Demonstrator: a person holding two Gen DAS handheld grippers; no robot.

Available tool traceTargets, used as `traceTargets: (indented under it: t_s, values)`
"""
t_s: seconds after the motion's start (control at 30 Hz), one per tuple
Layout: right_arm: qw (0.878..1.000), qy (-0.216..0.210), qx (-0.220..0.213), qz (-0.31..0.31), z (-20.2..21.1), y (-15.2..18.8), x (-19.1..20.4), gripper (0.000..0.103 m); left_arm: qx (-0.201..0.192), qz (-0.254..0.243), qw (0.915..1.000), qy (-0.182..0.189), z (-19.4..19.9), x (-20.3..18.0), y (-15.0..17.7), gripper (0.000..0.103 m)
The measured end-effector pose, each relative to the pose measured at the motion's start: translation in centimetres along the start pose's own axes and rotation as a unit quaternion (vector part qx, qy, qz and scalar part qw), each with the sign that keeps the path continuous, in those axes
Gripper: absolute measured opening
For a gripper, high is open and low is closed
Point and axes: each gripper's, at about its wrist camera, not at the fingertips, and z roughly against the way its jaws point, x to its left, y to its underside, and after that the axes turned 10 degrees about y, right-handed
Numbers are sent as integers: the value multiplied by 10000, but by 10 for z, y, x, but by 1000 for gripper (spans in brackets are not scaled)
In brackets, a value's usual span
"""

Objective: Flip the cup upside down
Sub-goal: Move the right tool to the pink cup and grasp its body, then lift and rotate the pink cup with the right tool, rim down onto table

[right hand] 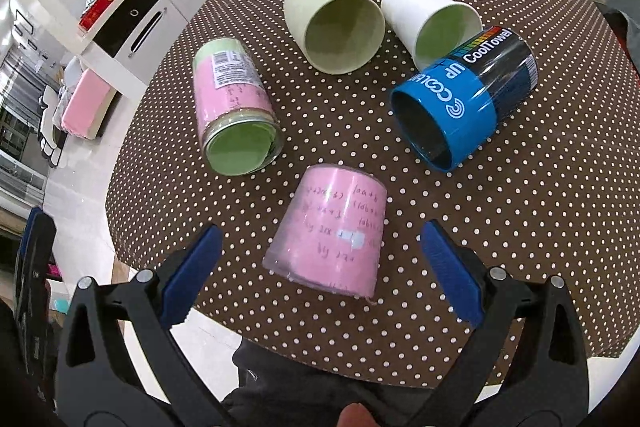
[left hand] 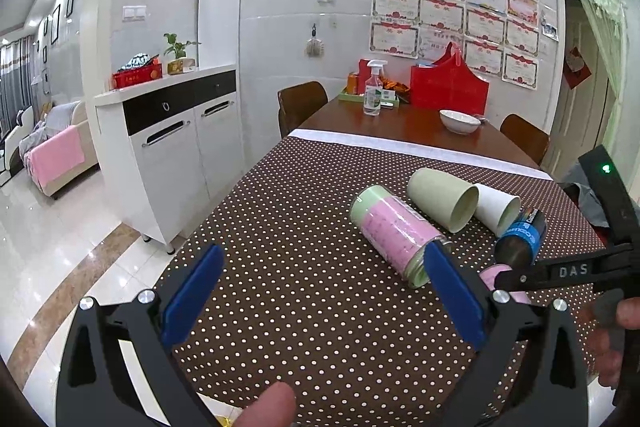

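Note:
Several cups sit on the dotted brown tablecloth (right hand: 520, 227). A pink cup (right hand: 332, 231) stands upside down near the front edge, between the fingers of my open right gripper (right hand: 320, 267), which does not touch it. A pink-and-green glass cup (right hand: 232, 103) (left hand: 394, 231), a pale green cup (right hand: 336, 27) (left hand: 442, 197), a white cup (right hand: 432, 23) (left hand: 496, 209) and a blue-and-black cup (right hand: 464, 99) (left hand: 520, 239) lie on their sides. My left gripper (left hand: 324, 291) is open and empty, left of the glass cup. The right gripper also shows in the left wrist view (left hand: 568, 273).
A bowl (left hand: 460, 121), a spray bottle (left hand: 374, 89) and a red bag (left hand: 448, 85) stand on the bare wooden far end of the table. Chairs (left hand: 300, 105) flank it. A white cabinet (left hand: 176, 143) stands left of the table.

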Motion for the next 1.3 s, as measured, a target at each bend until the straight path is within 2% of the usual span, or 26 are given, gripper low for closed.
traceTargets:
  t_s: [0.23,0.5,0.67,0.83,1.0,1.13,1.23,1.3]
  values:
    - [9988,1,492,-21,-24,-15,3,78,60,-41,10000,39,-6,-2,4,99]
    - [9952,22,971,-120,-48,-33,5,78,173,-49,9998,50,-16,-3,6,99]
    - [9925,178,1209,28,-61,-39,10,65,198,-65,9998,44,-19,-3,7,99]
    - [9924,43,1226,57,-63,-45,17,64,213,-102,9997,51,-19,-6,8,99]
    - [9954,-228,926,-36,-50,-42,10,63,223,-156,9996,38,-18,-10,8,99]
    - [9979,-459,447,-84,-28,-38,1,62,185,-192,9996,50,-16,-16,5,99]
    - [9982,-577,-138,-54,-5,-28,5,62,169,-238,9996,47,-15,-21,3,99]
    - [9962,-509,-707,15,11,-18,5,62,155,-263,9995,40,-14,-24,3,99]
